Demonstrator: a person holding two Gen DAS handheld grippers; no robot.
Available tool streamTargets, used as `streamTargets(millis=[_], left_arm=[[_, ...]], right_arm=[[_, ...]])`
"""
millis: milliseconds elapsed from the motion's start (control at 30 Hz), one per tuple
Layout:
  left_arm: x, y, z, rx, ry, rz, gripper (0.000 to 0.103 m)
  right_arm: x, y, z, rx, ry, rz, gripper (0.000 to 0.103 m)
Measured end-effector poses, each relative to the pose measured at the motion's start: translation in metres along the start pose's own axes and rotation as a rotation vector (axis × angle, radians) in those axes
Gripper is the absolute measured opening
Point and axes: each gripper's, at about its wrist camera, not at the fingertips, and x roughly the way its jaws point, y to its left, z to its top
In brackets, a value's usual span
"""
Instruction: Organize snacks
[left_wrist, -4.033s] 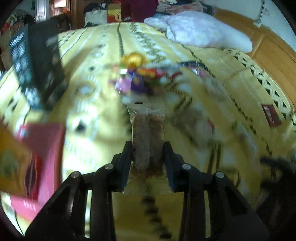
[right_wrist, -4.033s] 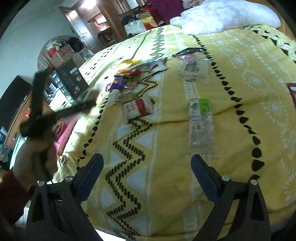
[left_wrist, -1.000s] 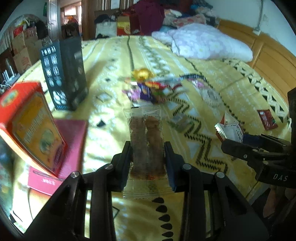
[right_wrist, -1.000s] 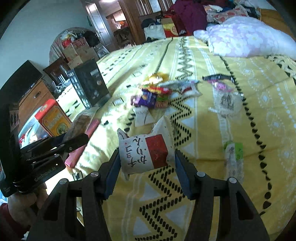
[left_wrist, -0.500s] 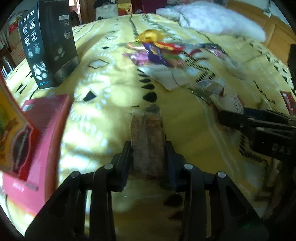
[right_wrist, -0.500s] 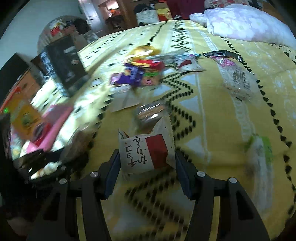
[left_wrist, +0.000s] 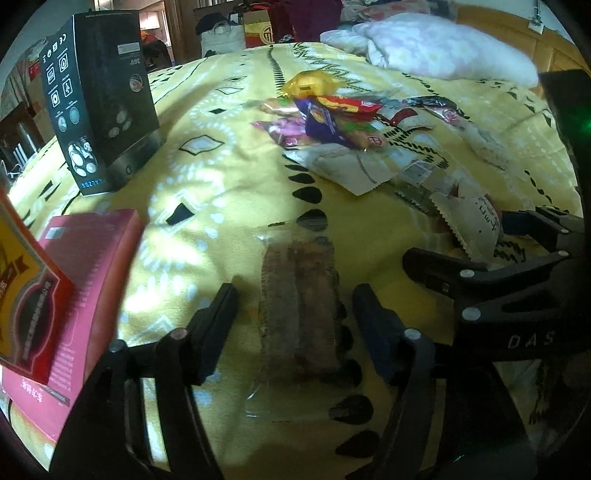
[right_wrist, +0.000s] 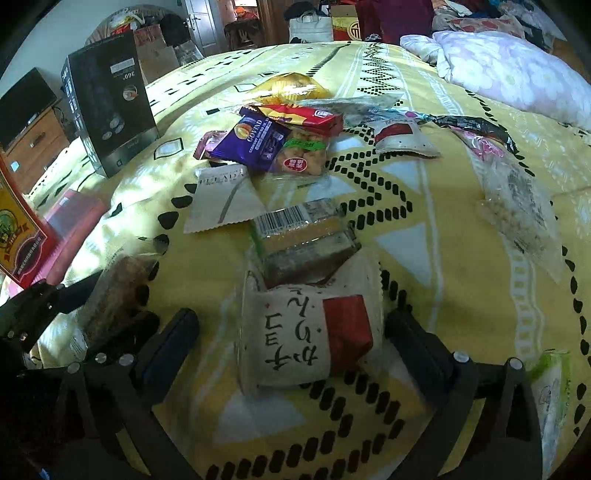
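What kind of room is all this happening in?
Most likely a bedroom: snack packets lie on a bed with a yellow patterned blanket, a flowered pillow at its head, and bags and clothes piled beyond it.

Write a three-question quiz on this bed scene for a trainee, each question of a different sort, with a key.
1. True or false: the left gripper is clamped on the brown bar.
2. Which snack lies between the right gripper's fingers? A) purple packet B) white-and-red packet C) gold packet
3. Fill in: the tall black box stands on the yellow ____.

Key
1. False: its jaws have just been opening, and the bar lies on the blanket between fingers that stand clear of it.
2. B. The jaws have just been opening and do not press on it.
3. Blanket.
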Motion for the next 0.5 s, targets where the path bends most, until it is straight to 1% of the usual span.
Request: streamTargets(millis=[200, 500], left_arm=[[0.0009, 0.0026, -0.0002, -0.009, 0.002, 0.004, 0.073], [0.0004, 0.0025, -0.0013, -0.016, 0.003, -0.006, 0.074]], right_arm=[[-0.0011, -0.0007, 0.0004, -0.003, 0.003, -0.006, 0.103], [-0.0014, -0.0009, 0.0008, -0.002, 0.003, -0.005, 0.103]])
